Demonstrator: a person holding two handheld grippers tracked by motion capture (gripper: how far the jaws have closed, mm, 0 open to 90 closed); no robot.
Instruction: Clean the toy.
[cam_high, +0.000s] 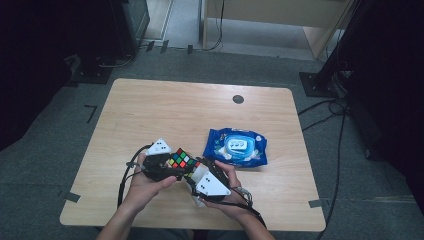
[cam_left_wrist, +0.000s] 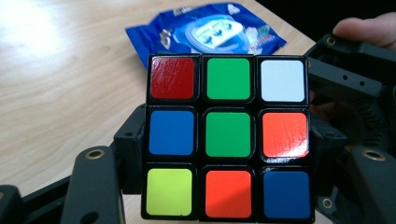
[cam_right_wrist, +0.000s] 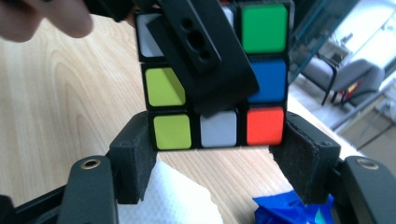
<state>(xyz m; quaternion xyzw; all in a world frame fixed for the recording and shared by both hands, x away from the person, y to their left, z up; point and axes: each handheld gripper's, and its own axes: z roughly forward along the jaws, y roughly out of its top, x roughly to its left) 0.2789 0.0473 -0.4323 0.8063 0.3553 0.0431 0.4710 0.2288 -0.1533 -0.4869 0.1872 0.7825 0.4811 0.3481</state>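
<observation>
Above the near part of the wooden table (cam_high: 150, 110), a colour cube (cam_high: 181, 159) is held between the two grippers. The left gripper (cam_left_wrist: 228, 154) is clenched on the cube, its jaws pressed against the two side faces. The right gripper (cam_right_wrist: 218, 154) is also closed on the cube, with its jaws standing wide on each side of the bottom row, and the pads (cam_right_wrist: 294, 158) touch it. From above, both hands are seen close together, with a blue wipes packet (cam_high: 236, 146) lying just beside them on the table. Along the right gripper's jaws, a white tissue (cam_right_wrist: 168, 200) is shown under the cube, and one black jaw of the other gripper is laid across the cube's face.
</observation>
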